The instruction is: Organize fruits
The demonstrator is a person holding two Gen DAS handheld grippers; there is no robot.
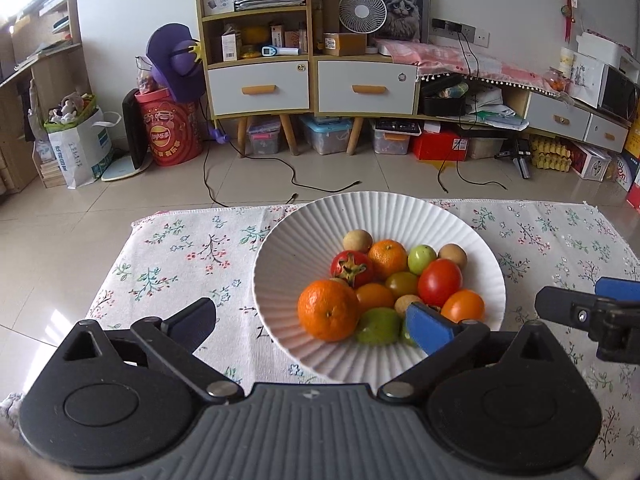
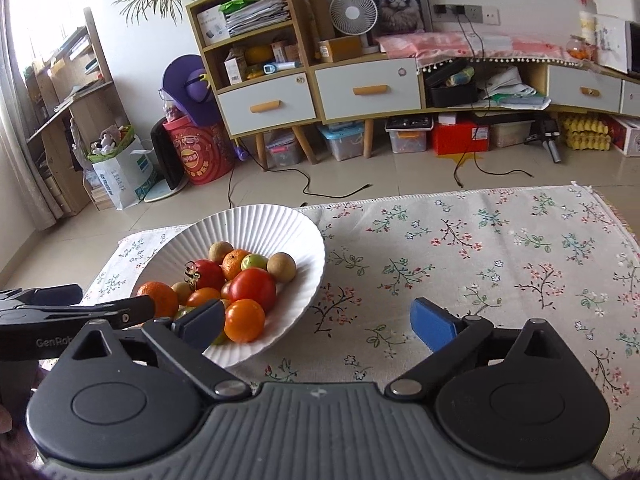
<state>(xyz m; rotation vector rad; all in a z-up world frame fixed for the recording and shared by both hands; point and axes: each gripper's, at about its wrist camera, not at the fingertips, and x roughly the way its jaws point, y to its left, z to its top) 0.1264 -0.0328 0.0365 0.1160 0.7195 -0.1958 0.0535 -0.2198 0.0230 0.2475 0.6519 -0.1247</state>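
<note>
A white ribbed bowl (image 1: 280,248) stands on the floral tablecloth (image 1: 180,252) and holds several fruits: a big orange (image 1: 328,310), red tomatoes (image 1: 439,282), green fruits (image 1: 378,326) and brown longans (image 1: 357,241). My left gripper (image 1: 312,328) is open and empty, its jaws straddling the bowl's near rim; its right blue pad sits over the fruits. The bowl also shows in the right wrist view (image 2: 260,224). My right gripper (image 2: 320,324) is open and empty, just right of the bowl, its left pad over the bowl's near edge.
The cloth (image 2: 500,248) stretches to the right of the bowl. The right gripper's fingers (image 1: 560,304) show at the right of the left wrist view. Beyond the table are a tiled floor with cables and wooden cabinets (image 1: 312,80).
</note>
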